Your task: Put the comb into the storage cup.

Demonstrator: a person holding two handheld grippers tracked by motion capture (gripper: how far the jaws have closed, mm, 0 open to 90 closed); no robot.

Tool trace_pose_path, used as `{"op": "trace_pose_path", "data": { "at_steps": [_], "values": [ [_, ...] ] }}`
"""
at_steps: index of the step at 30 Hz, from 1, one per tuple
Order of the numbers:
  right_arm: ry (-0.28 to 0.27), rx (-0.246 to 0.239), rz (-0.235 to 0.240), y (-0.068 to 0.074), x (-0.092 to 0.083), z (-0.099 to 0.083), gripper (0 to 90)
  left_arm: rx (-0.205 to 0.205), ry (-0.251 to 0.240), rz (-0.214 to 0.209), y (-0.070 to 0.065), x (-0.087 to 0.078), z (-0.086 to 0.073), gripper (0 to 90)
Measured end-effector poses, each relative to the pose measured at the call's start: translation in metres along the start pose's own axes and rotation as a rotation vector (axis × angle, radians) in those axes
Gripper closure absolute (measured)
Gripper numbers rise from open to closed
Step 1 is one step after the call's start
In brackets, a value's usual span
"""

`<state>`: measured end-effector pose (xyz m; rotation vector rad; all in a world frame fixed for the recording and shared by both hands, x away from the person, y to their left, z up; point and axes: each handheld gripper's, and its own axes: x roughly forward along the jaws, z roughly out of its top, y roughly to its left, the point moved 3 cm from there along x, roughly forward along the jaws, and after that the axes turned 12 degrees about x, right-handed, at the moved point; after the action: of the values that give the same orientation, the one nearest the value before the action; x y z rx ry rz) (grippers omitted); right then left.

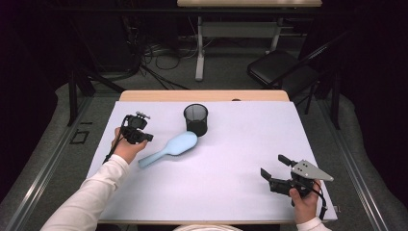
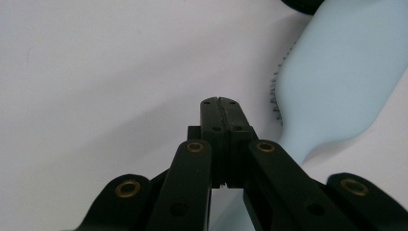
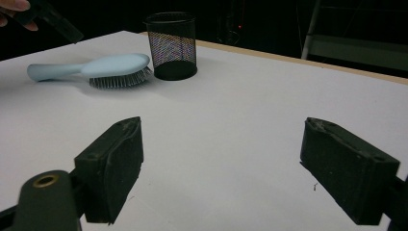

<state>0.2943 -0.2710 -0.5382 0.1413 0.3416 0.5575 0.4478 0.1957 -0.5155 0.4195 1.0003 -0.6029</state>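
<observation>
A pale blue hairbrush (image 1: 173,147) lies bristles-down on the white table (image 1: 231,159), its head next to a black mesh cup (image 1: 196,119). My left gripper (image 1: 144,137) hovers just left of the brush handle, its jaws pressed together with nothing between them. In the left gripper view the shut gripper (image 2: 221,118) sits beside the brush (image 2: 337,82). My right gripper (image 1: 274,166) rests near the table's front right, jaws wide apart and empty. In the right gripper view the gripper (image 3: 223,168) faces the brush (image 3: 96,67) and the cup (image 3: 172,45) farther off.
A black folding chair (image 1: 279,67) and a second desk's legs (image 1: 199,53) stand beyond the table's far edge, with cables on the floor. A metal rail runs along the left side of the table.
</observation>
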Motion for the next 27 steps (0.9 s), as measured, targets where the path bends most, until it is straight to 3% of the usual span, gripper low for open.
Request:
{"op": "trace_pose_path", "data": {
  "at_steps": [7, 15, 27],
  "values": [
    [0.002, -0.002, 0.004, 0.0, 0.0, 0.0, 14.6, 0.023, 0.053, -0.032, -0.009, 0.016, 0.001, 90.0],
    [0.003, 0.0, 0.005, 0.0, 0.0, 0.0, 14.5, 0.044, 0.102, -0.027, -0.015, 0.027, -0.001, 90.0],
    [0.005, 0.001, 0.008, 0.0, 0.0, 0.0, 14.6, 0.039, 0.122, -0.053, -0.018, 0.032, -0.011, 90.0]
  ]
}}
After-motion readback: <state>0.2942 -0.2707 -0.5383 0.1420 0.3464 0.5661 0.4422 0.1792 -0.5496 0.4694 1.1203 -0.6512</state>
